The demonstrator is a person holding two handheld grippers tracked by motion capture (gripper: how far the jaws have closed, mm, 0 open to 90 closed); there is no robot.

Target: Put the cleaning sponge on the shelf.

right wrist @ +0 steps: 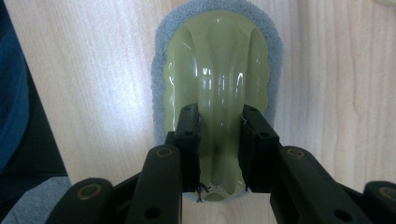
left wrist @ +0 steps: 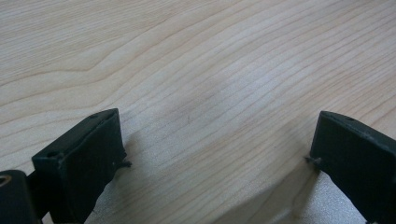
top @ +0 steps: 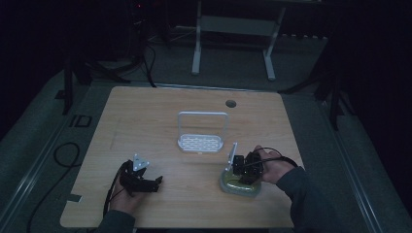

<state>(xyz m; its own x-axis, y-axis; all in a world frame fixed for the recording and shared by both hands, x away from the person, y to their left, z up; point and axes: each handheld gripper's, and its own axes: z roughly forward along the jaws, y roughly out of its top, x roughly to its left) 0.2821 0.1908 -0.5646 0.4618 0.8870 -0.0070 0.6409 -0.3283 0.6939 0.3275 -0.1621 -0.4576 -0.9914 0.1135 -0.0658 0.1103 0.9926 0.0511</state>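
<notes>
My right gripper (right wrist: 219, 154) is clamped on the ridge of the green scrubber (top: 239, 184), which lies flat on the near right of the table (top: 145, 116), not yet lifted toward the white rack (top: 201, 141); my left gripper (left wrist: 219, 154) rests open.

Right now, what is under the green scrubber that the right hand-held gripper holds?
A grey pad rim shows under the green scrubber, lying on the wooden table. The right hand-held gripper covers the near end; the pad's underside is hidden.
</notes>
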